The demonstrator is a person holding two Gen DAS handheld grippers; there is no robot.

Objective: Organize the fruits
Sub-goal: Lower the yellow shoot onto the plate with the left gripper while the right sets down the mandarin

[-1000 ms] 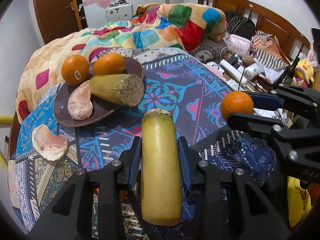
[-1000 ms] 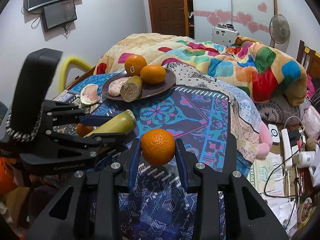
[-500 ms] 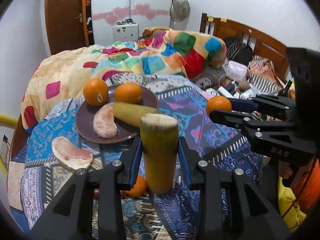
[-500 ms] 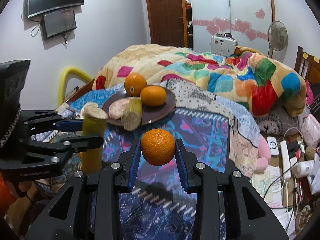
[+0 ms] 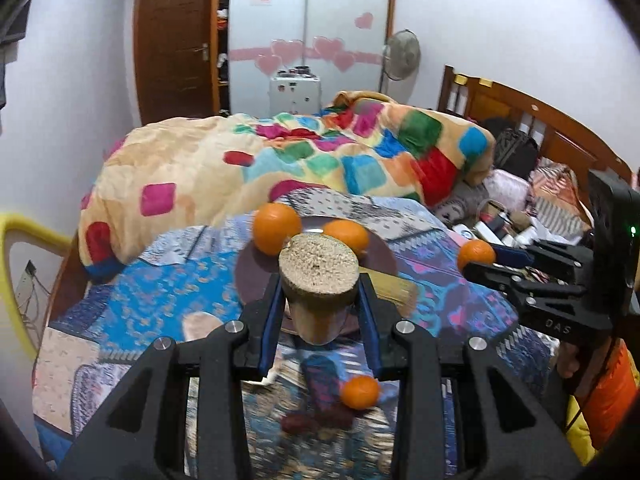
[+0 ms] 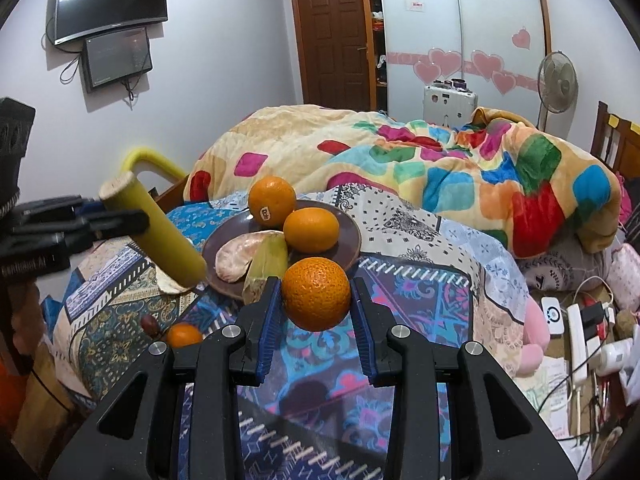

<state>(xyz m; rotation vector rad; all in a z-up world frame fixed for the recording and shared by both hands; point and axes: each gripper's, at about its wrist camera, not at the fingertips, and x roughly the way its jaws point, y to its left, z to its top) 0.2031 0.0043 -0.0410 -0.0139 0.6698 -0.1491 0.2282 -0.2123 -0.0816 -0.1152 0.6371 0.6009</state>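
Both tongs are loaded: the left gripper (image 5: 319,300) clamps a yellow-green cane stalk (image 5: 319,280) tilted above the patterned cloth (image 6: 420,304), and the right gripper (image 6: 316,312) pinches an orange (image 6: 316,293). At 12 o'clock from it, the brown plate (image 6: 352,236) carries two oranges.

Even, soft indoor light fills both views, bright on the pale lilac walls (image 6: 224,92) and without hard shadows. Both pictures bulge strongly, with black vignetted corners and bent lines toward the edges. The left wrist view is smeared by motion blur across the patterned blue bedspread (image 5: 160,304) and the small loose orange (image 5: 359,391) near the bottom. The right wrist view is sharper; a soft dark shadow lies on the cloth under the large held orange (image 6: 316,293). The black wall-mounted television screen (image 6: 110,2) shows a faint sheen.
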